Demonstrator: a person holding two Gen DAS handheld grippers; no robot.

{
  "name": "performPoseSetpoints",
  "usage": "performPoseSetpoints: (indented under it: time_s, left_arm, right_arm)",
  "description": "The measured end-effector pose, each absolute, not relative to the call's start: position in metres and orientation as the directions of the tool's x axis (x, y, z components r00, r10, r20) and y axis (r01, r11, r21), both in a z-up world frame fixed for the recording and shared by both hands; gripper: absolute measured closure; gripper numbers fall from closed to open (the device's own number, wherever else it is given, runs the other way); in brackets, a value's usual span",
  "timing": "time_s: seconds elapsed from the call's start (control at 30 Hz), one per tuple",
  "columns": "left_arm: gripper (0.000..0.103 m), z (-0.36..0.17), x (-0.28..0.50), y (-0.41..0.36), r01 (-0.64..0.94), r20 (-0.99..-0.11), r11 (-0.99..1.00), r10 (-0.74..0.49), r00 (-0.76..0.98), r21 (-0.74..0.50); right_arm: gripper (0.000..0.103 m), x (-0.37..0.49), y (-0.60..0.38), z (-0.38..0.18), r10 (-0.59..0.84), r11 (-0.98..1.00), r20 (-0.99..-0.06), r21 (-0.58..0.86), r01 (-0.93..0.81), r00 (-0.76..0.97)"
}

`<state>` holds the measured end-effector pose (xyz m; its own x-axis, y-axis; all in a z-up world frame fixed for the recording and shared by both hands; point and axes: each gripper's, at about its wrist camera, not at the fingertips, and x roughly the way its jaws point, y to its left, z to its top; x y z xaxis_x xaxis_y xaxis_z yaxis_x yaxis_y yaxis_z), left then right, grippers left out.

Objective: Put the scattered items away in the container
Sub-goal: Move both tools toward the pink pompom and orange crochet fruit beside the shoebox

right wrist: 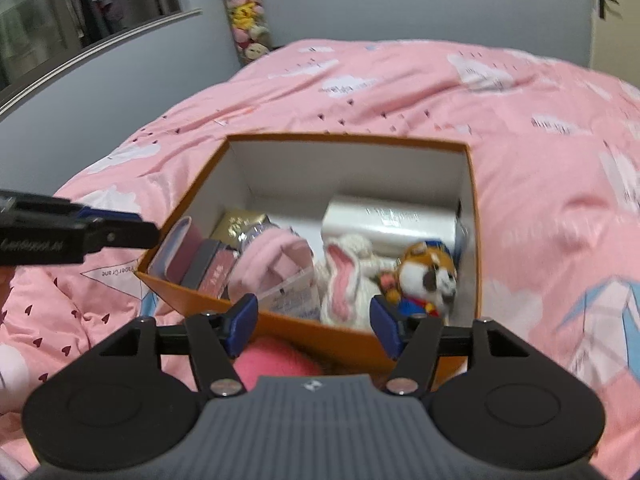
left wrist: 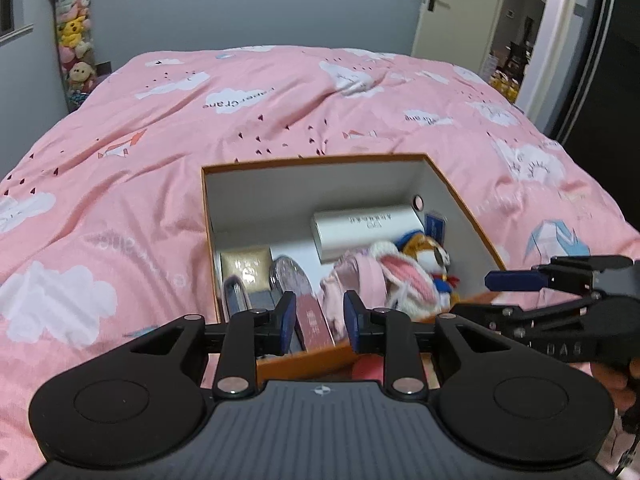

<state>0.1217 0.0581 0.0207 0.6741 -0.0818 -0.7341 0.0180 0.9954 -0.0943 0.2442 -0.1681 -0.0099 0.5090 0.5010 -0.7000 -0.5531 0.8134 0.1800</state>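
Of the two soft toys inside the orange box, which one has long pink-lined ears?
The white knitted rabbit toy, lying left of the brown-and-white plush animal in the right wrist view. Only the rabbit shows long ears, pink inside; the other has a short round face.

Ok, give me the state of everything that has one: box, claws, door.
Orange box: open, no lid on, holding items.
Left claw: open, empty, over the box's near edge.
Right claw: open, empty, at the box's near wall.
Door: open.
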Motion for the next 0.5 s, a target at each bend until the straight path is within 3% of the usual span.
performPoseSetpoints:
  time_s: [0.33, 0.5]
  left_arm:
    - [0.068, -0.014, 0.102, 0.057, 0.013, -0.774, 0.992, -0.105, 0.624, -0.124]
    - [0.068, -0.031, 0.096, 0.053, -0.007, -0.770, 0.992, -0.090, 0.631, -0.122]
  right_arm:
    - [0.032, 0.229, -0.180, -0.036, 0.306, 0.877, -0.775, 0.004, -0.480, 0.553]
    - [0.030, 0.228, -0.186, -0.048, 0.265, 0.889, -0.794, -0.020, -0.458, 0.548]
